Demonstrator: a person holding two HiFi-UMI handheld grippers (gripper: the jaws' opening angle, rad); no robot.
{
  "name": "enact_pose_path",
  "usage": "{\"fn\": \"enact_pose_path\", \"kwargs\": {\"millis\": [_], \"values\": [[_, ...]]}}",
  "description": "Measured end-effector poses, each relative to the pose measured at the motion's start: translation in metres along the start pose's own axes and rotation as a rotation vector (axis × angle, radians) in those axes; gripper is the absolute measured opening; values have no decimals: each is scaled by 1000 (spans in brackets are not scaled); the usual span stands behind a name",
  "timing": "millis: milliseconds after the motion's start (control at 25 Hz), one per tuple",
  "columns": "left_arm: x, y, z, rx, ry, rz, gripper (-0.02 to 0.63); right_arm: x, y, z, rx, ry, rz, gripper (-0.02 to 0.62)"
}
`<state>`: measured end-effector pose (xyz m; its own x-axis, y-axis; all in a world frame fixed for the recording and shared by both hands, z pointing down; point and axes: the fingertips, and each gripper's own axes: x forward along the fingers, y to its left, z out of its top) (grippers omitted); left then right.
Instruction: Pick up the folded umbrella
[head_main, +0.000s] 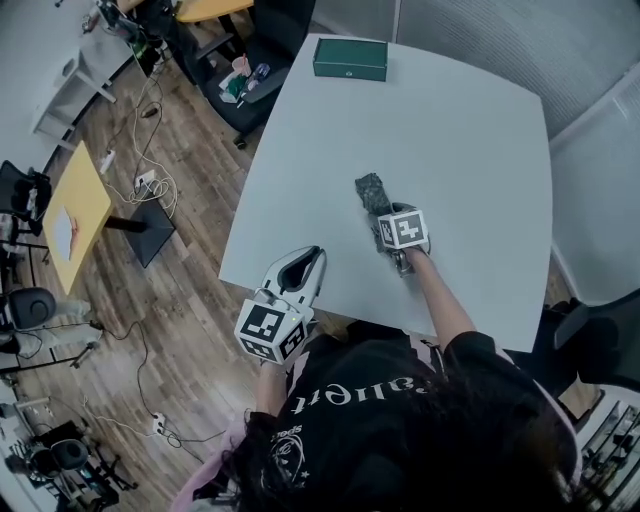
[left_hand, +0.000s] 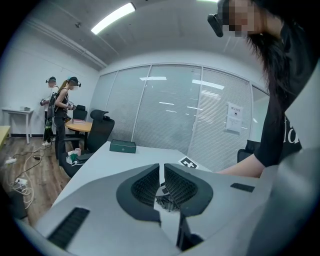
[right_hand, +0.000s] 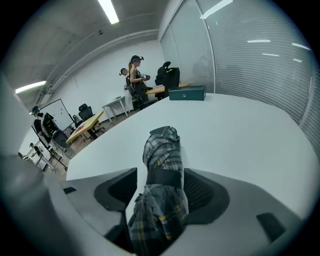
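Note:
The folded umbrella (head_main: 372, 192), grey plaid with a black strap, lies on the white table (head_main: 470, 130) near its middle. In the right gripper view the umbrella (right_hand: 161, 150) runs between the jaws, pointing away. My right gripper (head_main: 383, 214) is lowered over its near end and stands open (right_hand: 161, 174); a gap shows on the left side, and the right pad lies close to the fabric. My left gripper (head_main: 311, 257) hovers at the table's near edge, to the left of the umbrella. Its jaws (left_hand: 161, 172) are shut, with nothing between them.
A dark green box (head_main: 350, 59) sits at the table's far edge. A black office chair (head_main: 250, 90) stands past the table's left corner. A yellow table (head_main: 80, 205) and loose cables are on the wood floor at left. Two people (left_hand: 62, 115) stand far off.

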<state>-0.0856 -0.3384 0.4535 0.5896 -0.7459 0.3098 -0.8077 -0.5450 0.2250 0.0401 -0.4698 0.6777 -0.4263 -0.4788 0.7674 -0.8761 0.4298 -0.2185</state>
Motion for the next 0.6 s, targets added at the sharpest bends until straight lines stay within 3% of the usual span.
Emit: {"fn": "enact_pose_path", "kwargs": {"millis": [200, 400, 600], "values": [[-3, 5, -2, -8, 13, 33, 46, 25, -2, -17, -29, 89, -41, 290], [-3, 12, -6, 1, 31, 57, 46, 34, -4, -18, -88, 55, -120, 290], [-8, 10, -7, 9, 36, 69, 46, 30, -4, -20, -85, 54, -133, 271]]}}
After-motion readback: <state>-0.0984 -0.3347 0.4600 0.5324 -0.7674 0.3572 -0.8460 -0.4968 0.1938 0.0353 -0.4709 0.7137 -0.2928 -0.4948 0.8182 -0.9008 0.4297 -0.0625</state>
